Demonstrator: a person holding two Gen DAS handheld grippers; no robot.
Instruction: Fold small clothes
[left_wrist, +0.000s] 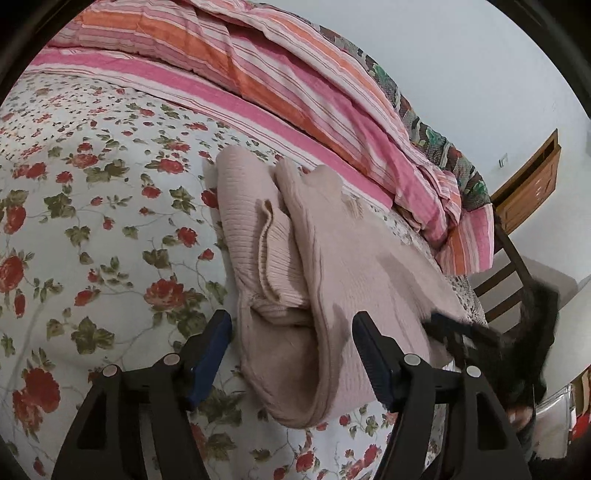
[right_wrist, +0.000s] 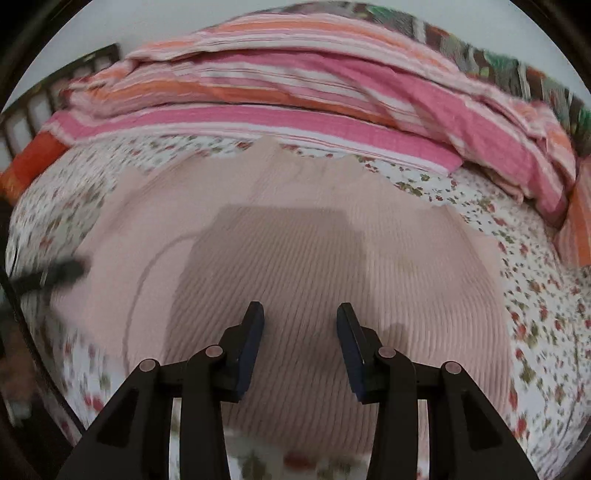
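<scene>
A pale pink ribbed knit garment (left_wrist: 332, 266) lies on the floral bedsheet (left_wrist: 92, 206), its left side folded inward with a sleeve cuff showing in the fold. My left gripper (left_wrist: 291, 332) stands open low over the garment's near end. One finger is beside the folded edge and the other is over the cloth; the pads do not press on it. The right wrist view is blurred. It shows my right gripper (right_wrist: 300, 317) open above the wide flat part of the garment (right_wrist: 295, 240), nothing between its fingers. The right gripper (left_wrist: 454, 332) also shows as a dark blur at the garment's right edge.
A bunched pink, orange and white striped quilt (left_wrist: 295, 81) lies along the far side of the bed. A wooden chair (left_wrist: 506, 280) and a wooden door (left_wrist: 532, 181) stand beyond the bed's right end. A dark barred headboard (right_wrist: 55, 88) is at the far left.
</scene>
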